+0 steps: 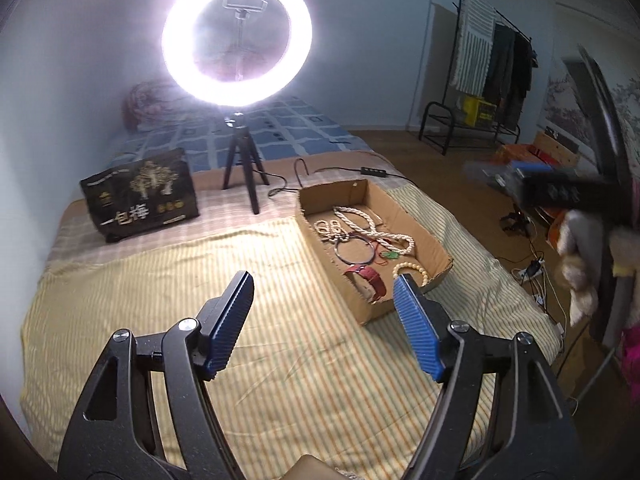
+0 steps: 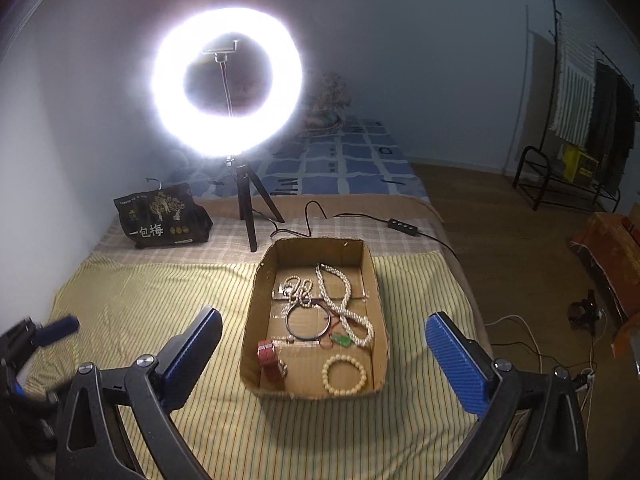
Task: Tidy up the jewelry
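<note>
A shallow cardboard box (image 2: 256, 308) (image 1: 404, 204) lies on the striped bedspread. It holds a long pearl necklace (image 2: 344, 300) (image 1: 360, 220), a smaller bead strand (image 2: 298, 286), a dark bangle (image 2: 308, 322) (image 1: 354, 250), a green pendant (image 2: 343, 340) (image 1: 390, 255), a red strap watch (image 2: 268, 354) (image 1: 370, 276) and a cream bead bracelet (image 2: 344, 374) (image 1: 412, 270). My left gripper (image 1: 324, 286) is open and empty, left of the box. My right gripper (image 2: 324, 322) is open and empty above the box's near end. The left gripper also shows blurred in the right wrist view (image 2: 48, 332).
A lit ring light on a tripod (image 2: 228, 84) (image 1: 236, 40) stands behind the box, its cable and switch (image 2: 402, 225) beside it. A black printed bag (image 2: 164, 216) (image 1: 140, 196) sits at the back left. The bed edge and wooden floor (image 2: 520, 272) with cables lie to the right.
</note>
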{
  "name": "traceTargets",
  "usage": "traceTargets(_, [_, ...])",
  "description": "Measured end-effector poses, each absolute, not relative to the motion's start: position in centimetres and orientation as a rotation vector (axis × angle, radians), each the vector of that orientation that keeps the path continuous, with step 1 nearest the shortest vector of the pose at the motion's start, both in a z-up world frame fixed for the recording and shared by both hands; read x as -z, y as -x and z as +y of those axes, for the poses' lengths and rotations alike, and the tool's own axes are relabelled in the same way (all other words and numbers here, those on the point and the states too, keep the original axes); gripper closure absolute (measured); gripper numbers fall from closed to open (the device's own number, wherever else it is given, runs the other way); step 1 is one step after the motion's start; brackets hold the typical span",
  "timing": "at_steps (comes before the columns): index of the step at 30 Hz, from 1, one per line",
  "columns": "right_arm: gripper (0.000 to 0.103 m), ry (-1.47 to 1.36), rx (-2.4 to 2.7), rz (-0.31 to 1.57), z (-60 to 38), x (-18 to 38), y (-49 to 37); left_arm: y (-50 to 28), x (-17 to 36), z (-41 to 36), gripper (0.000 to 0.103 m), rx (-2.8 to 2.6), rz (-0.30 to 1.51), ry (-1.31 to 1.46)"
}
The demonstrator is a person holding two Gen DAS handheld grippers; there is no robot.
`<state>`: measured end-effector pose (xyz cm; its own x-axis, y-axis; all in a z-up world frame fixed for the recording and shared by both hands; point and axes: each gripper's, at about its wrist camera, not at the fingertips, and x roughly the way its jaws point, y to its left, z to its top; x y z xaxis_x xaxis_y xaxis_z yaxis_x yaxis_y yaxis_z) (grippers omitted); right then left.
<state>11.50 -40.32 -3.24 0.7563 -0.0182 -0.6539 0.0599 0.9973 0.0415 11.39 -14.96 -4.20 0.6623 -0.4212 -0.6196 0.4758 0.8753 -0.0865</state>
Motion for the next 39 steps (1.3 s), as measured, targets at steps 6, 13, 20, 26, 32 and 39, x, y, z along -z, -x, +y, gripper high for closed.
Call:
traceTargets(6, [0.0, -0.037, 0.101, 0.662, -39.5, 3.8, -7.5, -10.3, 3.3, -12.8, 0.02, 0.463, 0.642, -0.08])
traceTargets(13, [0.0, -0.059, 0.117, 0.636, -39.2, 3.7, -4.7, -9.3, 3.0, -11.7, 0.019, 0.409, 0.641, -0.108])
traceTargets(20, [0.0, -0.047, 0.143, 0.582, -38.7, 3.4, -2.6, -7.7, 2.4, -11.7, 0.001, 0.391, 0.612, -0.123])
traceTargets(26, [0.0, -0.024, 0.148, 0.57, -37.8, 3.5, -1.4, -6.7, 1.5, -11.9, 0.0, 0.377, 0.594, -0.131])
traceTargets(32, [0.0, -0.019, 0.17, 0.542, -37.4, 3.5, -0.4, -6.5, 1.9, -12.0, 0.0, 0.367, 0.614, -0.143])
traceTargets(39, [0.0, -0.021, 0.164, 0.541, -37.1, 3.7, -0.2, -6.4, 2.1, -12.1, 0.0, 0.364, 0.619, -0.15])
